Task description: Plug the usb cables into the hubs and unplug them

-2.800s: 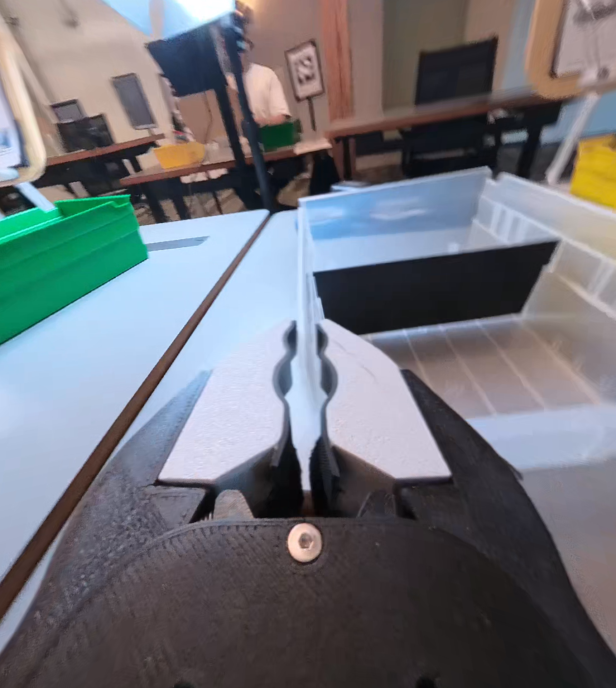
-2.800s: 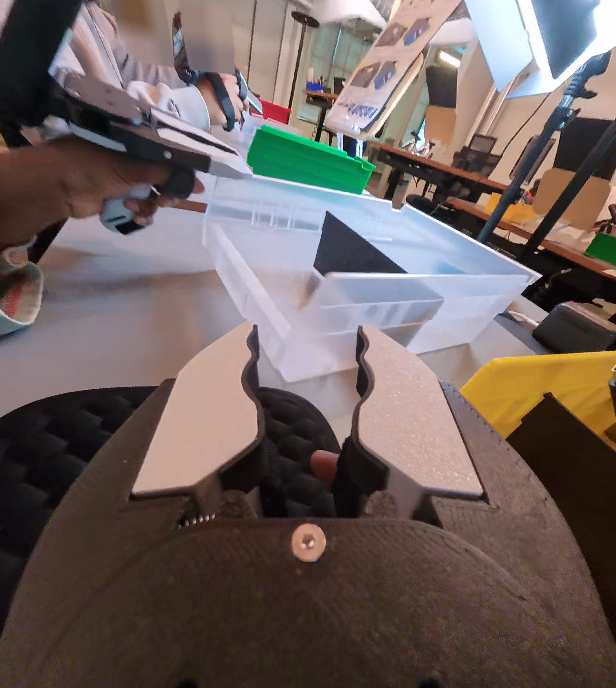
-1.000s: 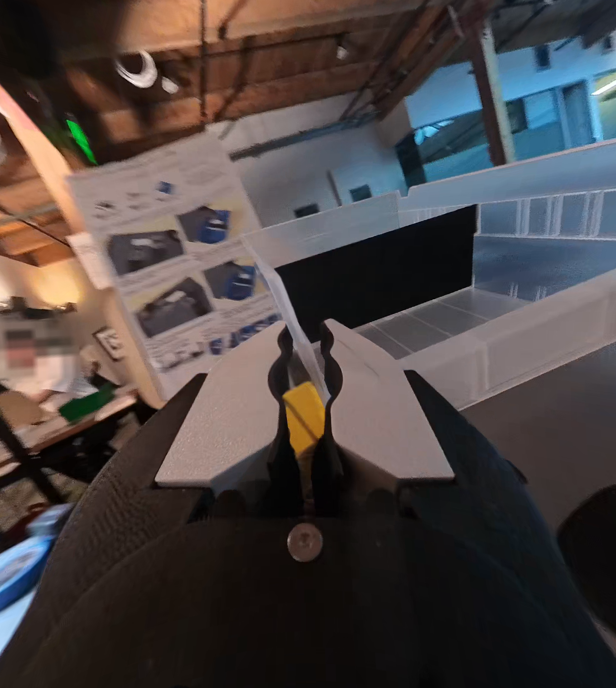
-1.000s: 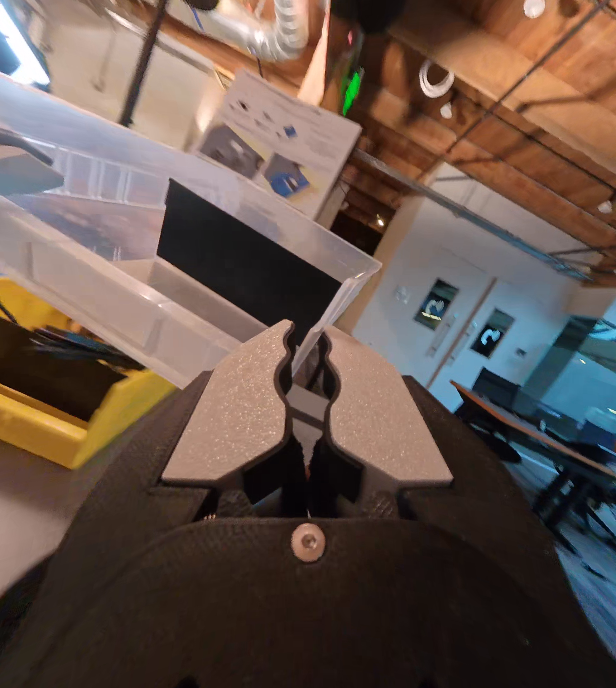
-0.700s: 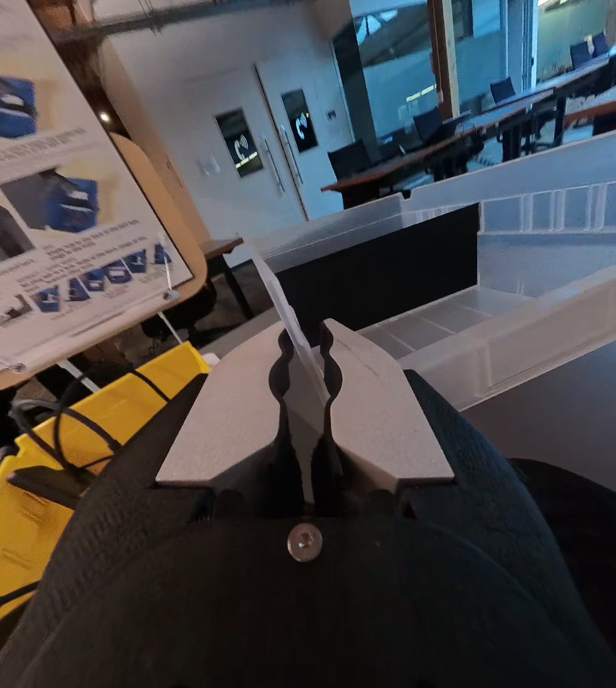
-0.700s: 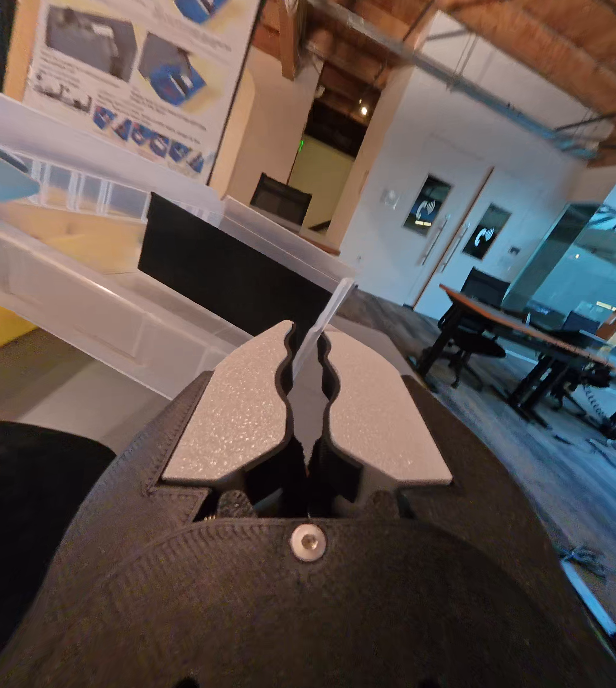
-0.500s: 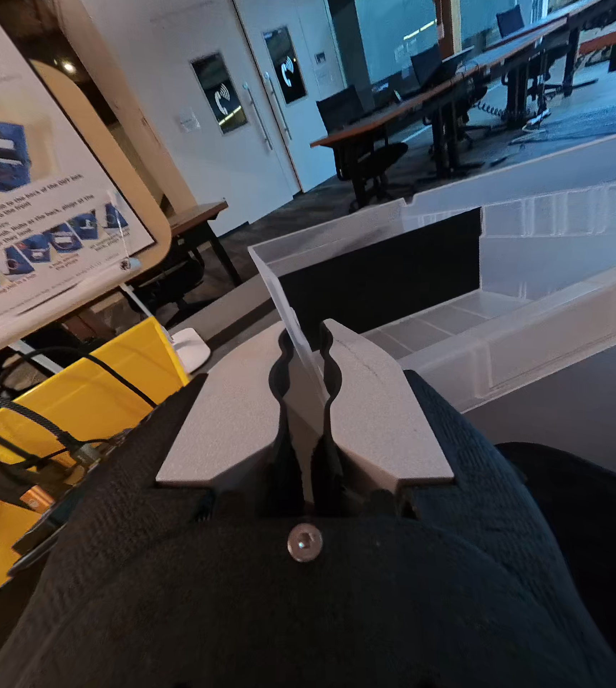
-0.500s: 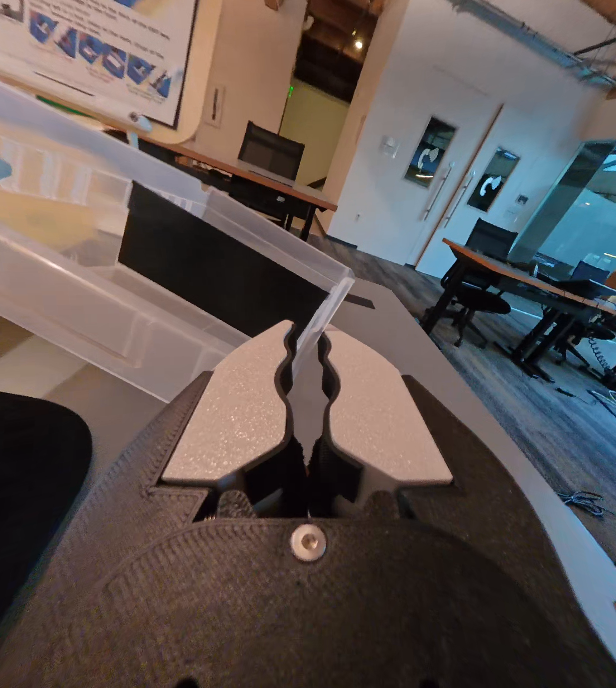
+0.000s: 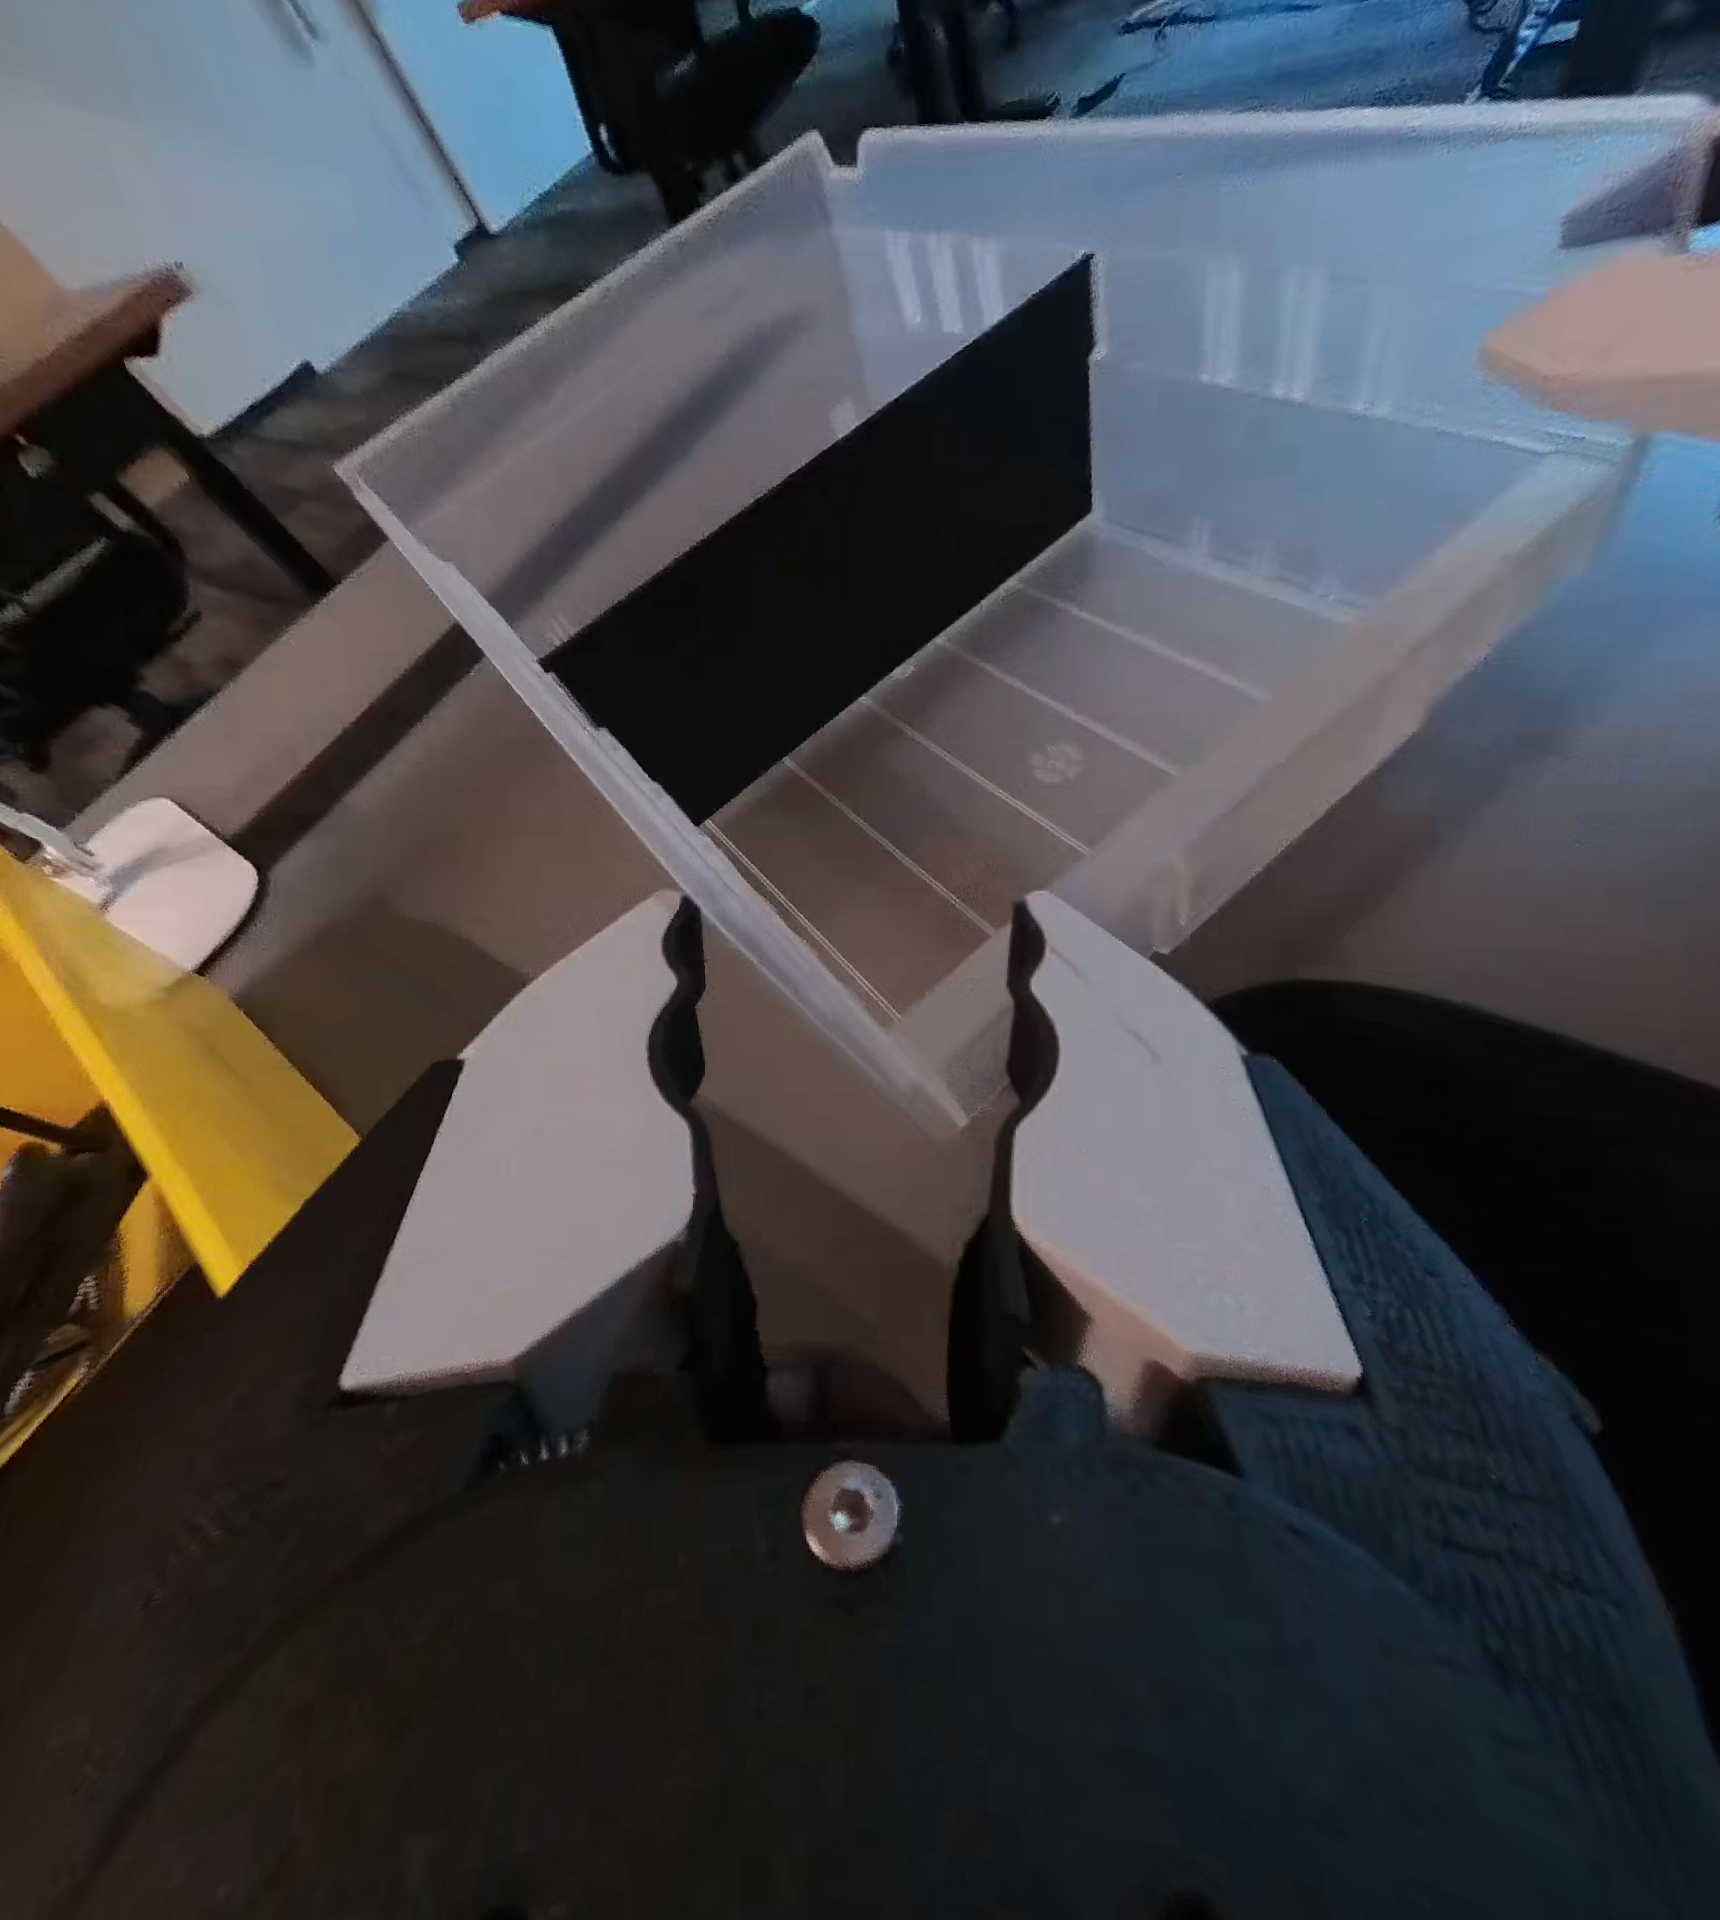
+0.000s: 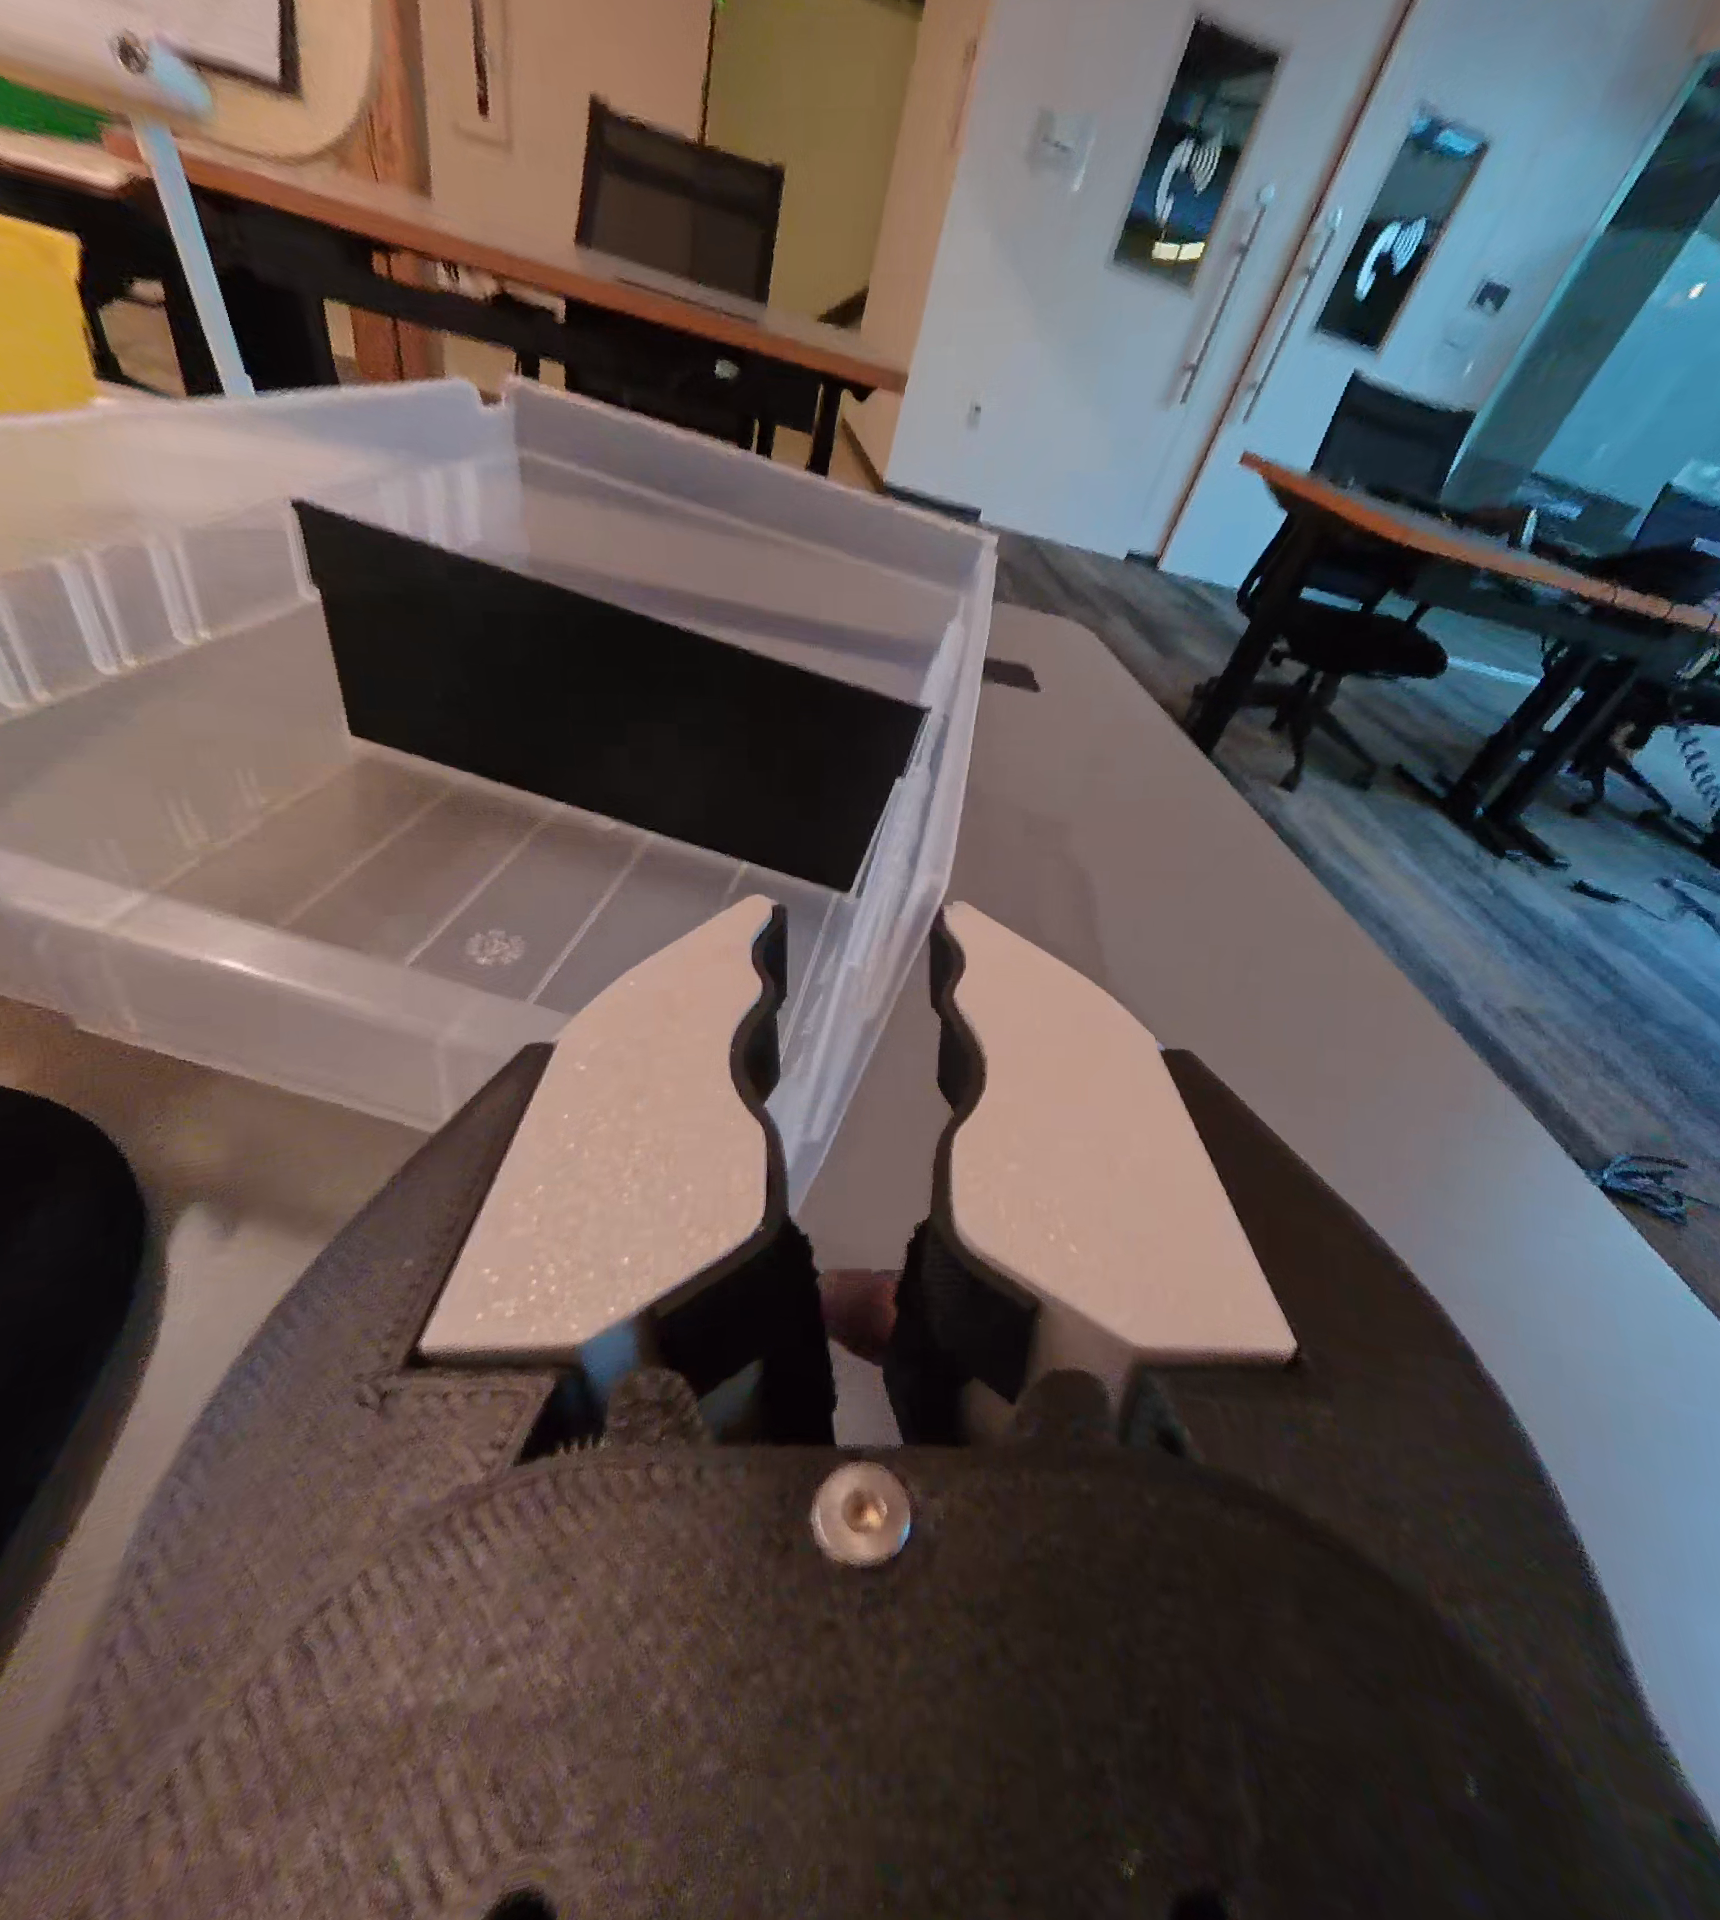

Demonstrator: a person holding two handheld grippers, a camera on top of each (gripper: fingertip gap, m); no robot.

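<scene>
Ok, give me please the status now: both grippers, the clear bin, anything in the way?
Left gripper open, astride clear plastic bin wall. Right gripper open, astride opposite wall. Bin on table, empty but for black divider. No hubs seen.

The bin (image 9: 1199,665) is clear, ribbed plastic with a black divider (image 9: 835,540). A yellow bin (image 9: 108,1039) sits alongside. Each tool (image 10: 856,1039) has speckled grey fingers (image 10: 627,1153) on textured black.

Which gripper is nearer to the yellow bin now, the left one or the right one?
Left. The left gripper sits at the clear bin's near end wall, right beside the yellow bin. The right gripper is at the opposite end wall.
</scene>
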